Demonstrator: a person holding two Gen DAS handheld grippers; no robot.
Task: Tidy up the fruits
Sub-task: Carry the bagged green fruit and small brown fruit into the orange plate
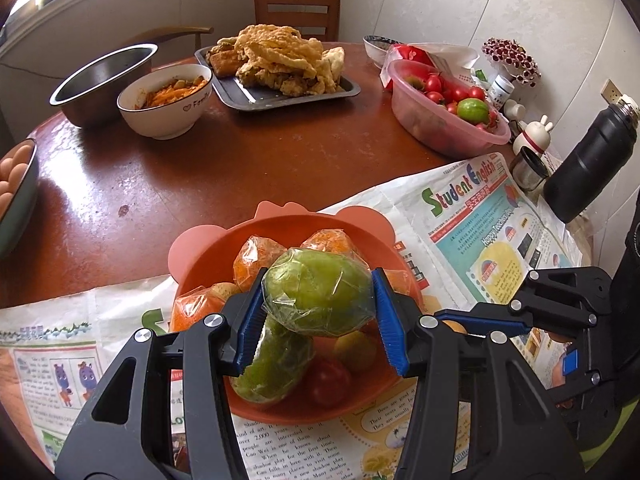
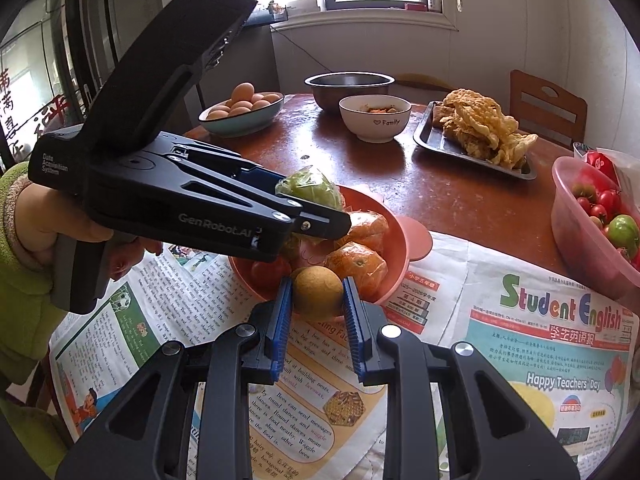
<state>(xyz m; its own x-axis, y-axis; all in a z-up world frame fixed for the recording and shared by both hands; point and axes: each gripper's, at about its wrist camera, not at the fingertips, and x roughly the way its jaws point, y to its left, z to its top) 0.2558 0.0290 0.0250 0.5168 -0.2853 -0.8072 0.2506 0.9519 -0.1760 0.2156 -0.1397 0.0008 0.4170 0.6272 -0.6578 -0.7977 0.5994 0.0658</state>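
I am clamping my left gripper point(image 1: 318, 312) on a plastic-wrapped green fruit point(image 1: 318, 294), holding it above the orange scalloped plastic bowl point(image 1: 208, 256). At the bowl's four o'clock, my right gripper point(image 2: 318, 300) is pinching a round brownish-yellow fruit point(image 2: 318, 291) at its tightest, over the newspaper point(image 2: 520, 340).

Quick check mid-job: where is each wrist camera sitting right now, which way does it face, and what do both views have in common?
Left wrist: on the left gripper, angled down over the orange bowl; its blue pads clamp a wrapped green fruit; the right gripper shows at the right.
Right wrist: on the right gripper, angled down across the newspaper; it grips a brown round fruit; the left gripper and the hand holding it show at the left.
Shared: orange bowl, wrapped green fruit, newspaper.
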